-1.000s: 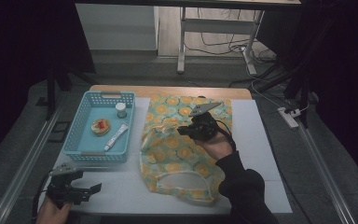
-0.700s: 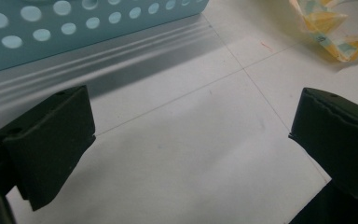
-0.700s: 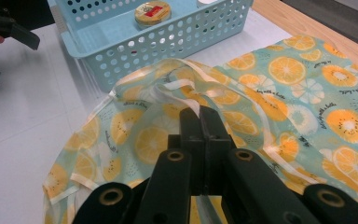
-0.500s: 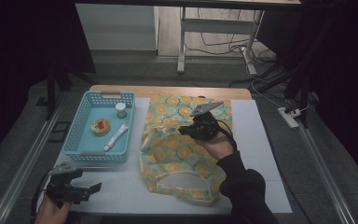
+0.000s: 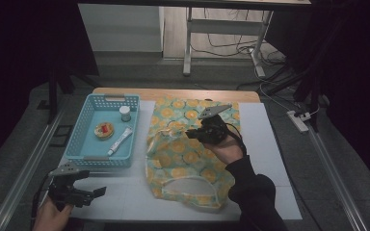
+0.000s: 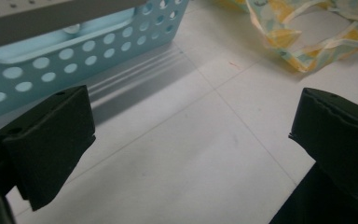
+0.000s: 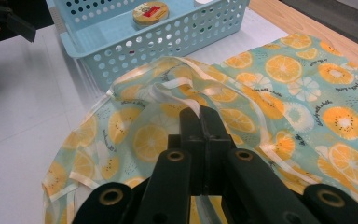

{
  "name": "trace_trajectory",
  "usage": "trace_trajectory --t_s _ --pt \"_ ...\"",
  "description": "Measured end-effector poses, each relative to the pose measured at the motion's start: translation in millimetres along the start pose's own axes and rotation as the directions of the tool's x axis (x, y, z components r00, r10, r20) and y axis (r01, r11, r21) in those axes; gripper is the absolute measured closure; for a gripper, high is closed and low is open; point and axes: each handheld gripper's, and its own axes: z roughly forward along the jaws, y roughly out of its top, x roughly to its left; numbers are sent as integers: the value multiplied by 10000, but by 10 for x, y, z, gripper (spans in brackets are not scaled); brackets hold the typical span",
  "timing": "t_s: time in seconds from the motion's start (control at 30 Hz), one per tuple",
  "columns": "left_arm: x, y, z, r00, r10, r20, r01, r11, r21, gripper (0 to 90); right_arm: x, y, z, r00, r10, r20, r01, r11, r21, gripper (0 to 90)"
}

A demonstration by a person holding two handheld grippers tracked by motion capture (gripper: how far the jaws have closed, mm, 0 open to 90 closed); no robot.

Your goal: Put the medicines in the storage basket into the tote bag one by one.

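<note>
A: Item one, the orange-print apron (image 5: pixel 188 154). Location?

B: Flat on the white table (image 5: pixel 270 144), just right of the blue basket (image 5: pixel 79 144), neck loop toward the person. Compared with a second ago it lies the same; no fold or edge has shifted.

A: Item two, right gripper (image 5: pixel 197 134).

B: Over the apron's upper middle, in the same spot as a second ago. Jaws clenched together. The right gripper view has them closed at a raised ridge of cloth and a pale strap (image 7: pixel 177 91); whether a pinch of fabric sits between them I cannot tell, though it looks likely.

A: Item three, left gripper (image 5: pixel 94 192).

B: Near the table's front left corner, well apart from the apron, barely moved. Jaws released, wide, nothing between them but bare table.

A: Meaning for the work?

B: My judgement: a pause with the grip set. The lift or fold of the apron is not yet begun, and the left gripper has yet to come over and help.

A: Differences between views?

B: The high view gives the whole layout, plus the basket's contents: a round tin (image 5: pixel 103 130), a small white jar (image 5: pixel 124 112), a tube (image 5: pixel 119 141). The right gripper view gives the bunched cloth at the jaw tips. The left gripper view gives the basket's perforated wall (image 6: pixel 93 51) and the apron's near hem (image 6: pixel 303 46) close up.
</note>
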Motion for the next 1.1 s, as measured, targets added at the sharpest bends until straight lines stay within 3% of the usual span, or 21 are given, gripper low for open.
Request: trace_trajectory --t_s 0.43,0.6,0.83,1.1 --pt "67 159 -128 9999 -64 128 69 9993 -367 0 -24 -16 6 9999 149 -33 -149 9999 36 900" --pt "95 292 -113 9983 72 573 -49 9992 -394 4 -19 -12 26 9999 133 -76 -132 9999 62 900" --pt "125 397 -44 9990 2 444 19 9989 -477 4 -17 -10 -6 9999 112 -24 -112 9999 -26 900" --pt "207 557 -12 9995 -131 -276 117 9987 -500 5 -27 -12 8 9999 95 -43 -95 10000 -8 900"
